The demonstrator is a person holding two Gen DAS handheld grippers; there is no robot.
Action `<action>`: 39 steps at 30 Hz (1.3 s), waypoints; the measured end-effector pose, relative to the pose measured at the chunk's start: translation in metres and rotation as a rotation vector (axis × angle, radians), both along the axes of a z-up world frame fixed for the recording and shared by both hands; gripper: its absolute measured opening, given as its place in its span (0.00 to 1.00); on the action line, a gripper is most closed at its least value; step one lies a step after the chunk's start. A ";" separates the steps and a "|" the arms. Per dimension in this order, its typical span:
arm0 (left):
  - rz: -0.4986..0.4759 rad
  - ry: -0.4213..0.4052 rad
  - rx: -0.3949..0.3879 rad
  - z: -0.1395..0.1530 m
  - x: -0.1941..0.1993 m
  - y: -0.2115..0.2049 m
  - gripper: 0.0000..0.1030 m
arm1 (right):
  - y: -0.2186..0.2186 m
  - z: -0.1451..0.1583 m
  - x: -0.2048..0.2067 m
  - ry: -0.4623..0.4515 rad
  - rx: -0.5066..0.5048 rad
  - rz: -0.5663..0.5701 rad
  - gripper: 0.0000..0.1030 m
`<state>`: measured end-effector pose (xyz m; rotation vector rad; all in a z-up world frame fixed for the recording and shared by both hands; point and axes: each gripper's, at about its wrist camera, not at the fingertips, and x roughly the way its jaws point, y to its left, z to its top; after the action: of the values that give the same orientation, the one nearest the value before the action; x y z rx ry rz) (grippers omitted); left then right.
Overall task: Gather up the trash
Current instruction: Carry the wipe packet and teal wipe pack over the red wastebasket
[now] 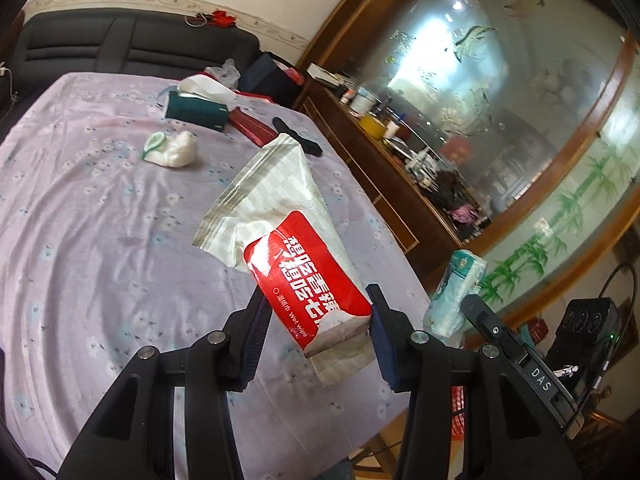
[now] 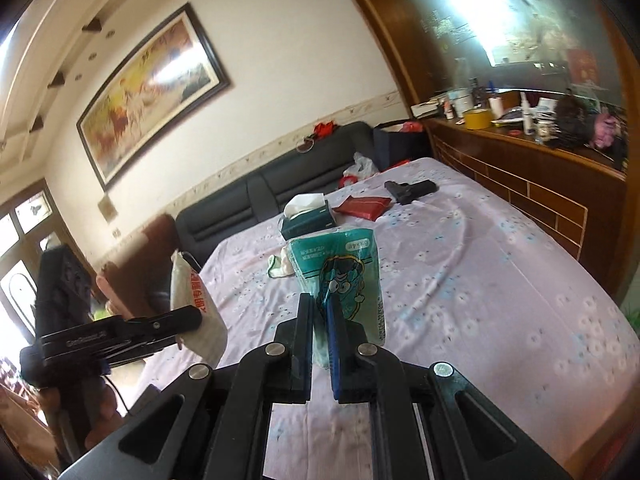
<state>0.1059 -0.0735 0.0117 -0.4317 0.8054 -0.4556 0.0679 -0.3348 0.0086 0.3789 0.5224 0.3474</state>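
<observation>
Spreading under everything, the lilac floral bedsheet (image 1: 100, 208) lies wrinkled over the bed. Above it our left gripper (image 1: 316, 312) clamps a crinkled red-and-white wet wipe packet (image 1: 304, 272), its label reading "Wet wipe". Our right gripper (image 2: 320, 312) pinches, jaws nearly together, a glossy teal tissue pack wrapper (image 2: 340, 272) printed with a cartoon figure. A crumpled white tissue wad (image 1: 172, 150) rests farther up the sheet.
</observation>
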 end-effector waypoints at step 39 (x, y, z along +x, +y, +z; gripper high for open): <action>-0.670 -0.176 0.061 0.022 -0.119 -0.258 0.45 | -0.173 0.011 -0.238 -0.062 0.050 -0.593 0.06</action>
<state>-0.0133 -0.3319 0.0332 -0.0496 0.7792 -1.0722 -0.1699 -0.5075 0.0198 0.5494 0.3207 -0.2002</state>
